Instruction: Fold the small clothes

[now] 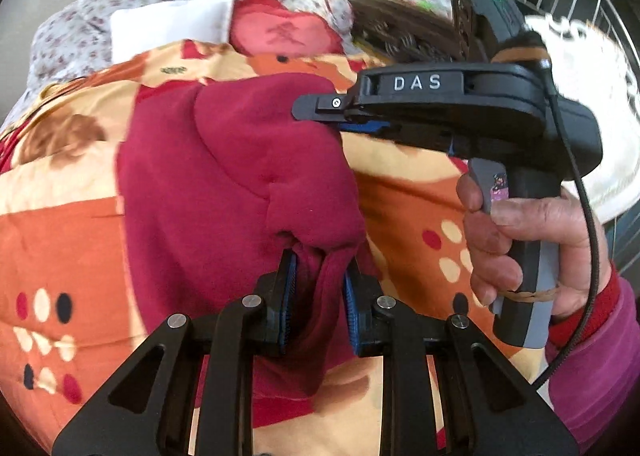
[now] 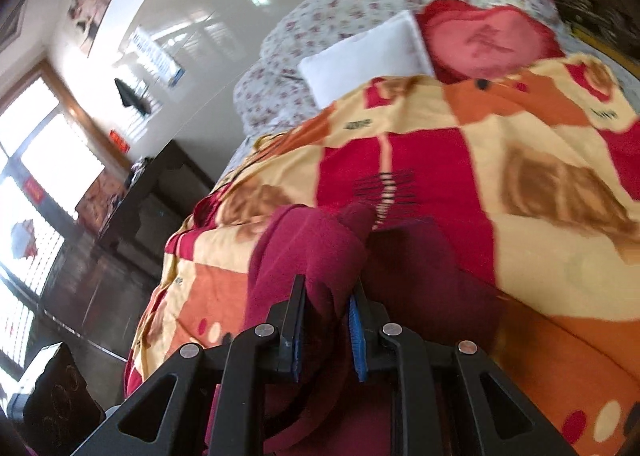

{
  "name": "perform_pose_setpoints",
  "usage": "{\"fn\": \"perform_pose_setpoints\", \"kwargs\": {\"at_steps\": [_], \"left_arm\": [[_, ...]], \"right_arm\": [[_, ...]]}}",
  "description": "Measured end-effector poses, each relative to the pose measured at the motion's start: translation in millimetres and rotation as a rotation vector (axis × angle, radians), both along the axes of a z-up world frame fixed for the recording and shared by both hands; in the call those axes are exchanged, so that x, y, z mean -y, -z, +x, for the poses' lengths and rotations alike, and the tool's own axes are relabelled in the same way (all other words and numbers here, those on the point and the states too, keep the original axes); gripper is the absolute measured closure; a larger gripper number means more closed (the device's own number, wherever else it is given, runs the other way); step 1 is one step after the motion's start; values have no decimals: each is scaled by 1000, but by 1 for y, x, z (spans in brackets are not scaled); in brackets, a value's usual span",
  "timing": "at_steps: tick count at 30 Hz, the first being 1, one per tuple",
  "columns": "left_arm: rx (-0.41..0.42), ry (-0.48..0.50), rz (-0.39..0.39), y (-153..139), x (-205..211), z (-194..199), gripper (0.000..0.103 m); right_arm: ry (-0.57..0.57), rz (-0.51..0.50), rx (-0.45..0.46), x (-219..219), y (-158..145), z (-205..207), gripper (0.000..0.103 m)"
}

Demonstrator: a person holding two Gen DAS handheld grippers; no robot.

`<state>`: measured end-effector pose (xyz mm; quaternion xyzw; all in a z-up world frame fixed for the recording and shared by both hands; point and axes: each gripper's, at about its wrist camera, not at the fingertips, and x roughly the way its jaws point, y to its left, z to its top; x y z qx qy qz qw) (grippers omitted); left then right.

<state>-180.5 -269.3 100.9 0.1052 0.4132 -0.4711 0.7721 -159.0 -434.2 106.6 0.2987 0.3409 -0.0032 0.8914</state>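
Left gripper point(image 1: 320, 288): jaws nearly closed, pinching a bunched edge of the garment point(image 1: 224, 175) between both blue pads point(image 1: 291, 296). Right gripper point(image 2: 326, 330): likewise clamped on a thick fold of the same dark red fleece, seen in the left view biting its far edge. The garment hangs between the 2 grippers, draping onto the quilt point(image 1: 72, 240) directly below and ahead. Beyond lie a white pillow point(image 2: 368, 55) and red cushion point(image 2: 492, 39). Judgement: keep both grips level and cloth taut, then lower evenly so edges meet; bunched holds risk a crooked fold.
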Motion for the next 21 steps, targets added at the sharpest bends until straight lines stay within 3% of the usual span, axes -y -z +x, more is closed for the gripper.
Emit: {"fn": "perform_pose_setpoints", "kwargs": {"at_steps": [5, 10, 13, 15, 17, 19, 21], "left_arm": [[-15, 26, 61, 25, 30, -5, 83], [-2, 30, 74, 32, 52, -9, 83], [-20, 38, 76, 28, 46, -9, 83], [-25, 60, 86, 17, 36, -10, 83], [-33, 86, 85, 4, 22, -12, 81], [-15, 101, 91, -7, 5, -13, 68], [31, 73, 95, -12, -17, -13, 54]], "right_arm": [[68, 58, -11, 27, 27, -15, 89], [93, 80, -63, 38, 53, -3, 90], [97, 126, -47, 43, 59, -4, 90], [112, 151, -34, 46, 58, -13, 82], [135, 154, -13, 46, 53, -27, 62], [129, 186, 20, 43, 47, -39, 51], [110, 191, 32, 35, 41, -44, 50]]}}
